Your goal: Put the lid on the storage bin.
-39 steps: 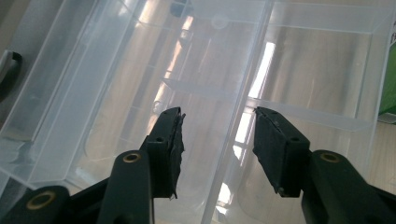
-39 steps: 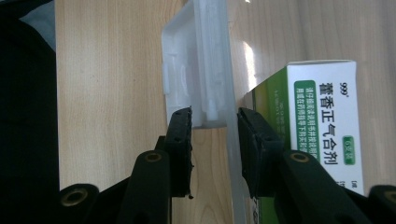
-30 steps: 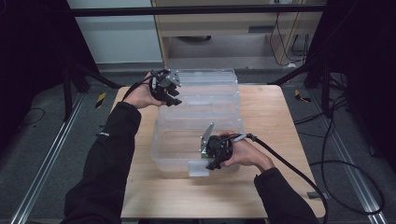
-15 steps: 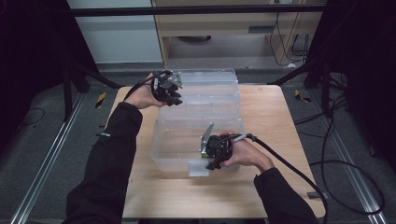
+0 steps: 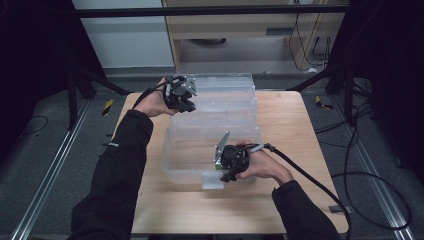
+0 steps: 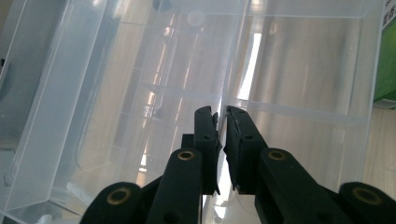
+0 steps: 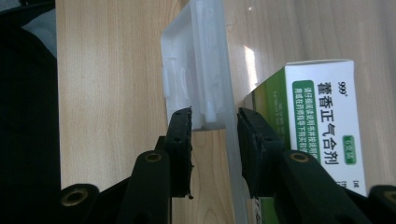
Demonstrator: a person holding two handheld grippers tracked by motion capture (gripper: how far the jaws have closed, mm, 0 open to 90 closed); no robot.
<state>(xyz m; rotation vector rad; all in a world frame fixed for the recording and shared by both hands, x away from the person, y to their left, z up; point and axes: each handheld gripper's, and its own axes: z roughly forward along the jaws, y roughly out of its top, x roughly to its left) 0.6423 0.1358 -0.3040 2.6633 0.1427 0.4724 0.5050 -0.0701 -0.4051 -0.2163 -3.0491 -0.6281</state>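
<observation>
Clear plastic box (image 5: 215,130) mid-table. Left gripper (image 6: 221,122) at far-left corner, jaws narrow, pinching a thin clear wall edge. Right gripper (image 7: 212,122) at near wall, jaws straddling the latch tab (image 7: 198,70), part open. Green-white carton (image 7: 322,121) inside.

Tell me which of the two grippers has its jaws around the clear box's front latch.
The right gripper, at the near edge of the clear box; its jaws straddle the front latch. The left gripper is at the far left corner instead.
</observation>
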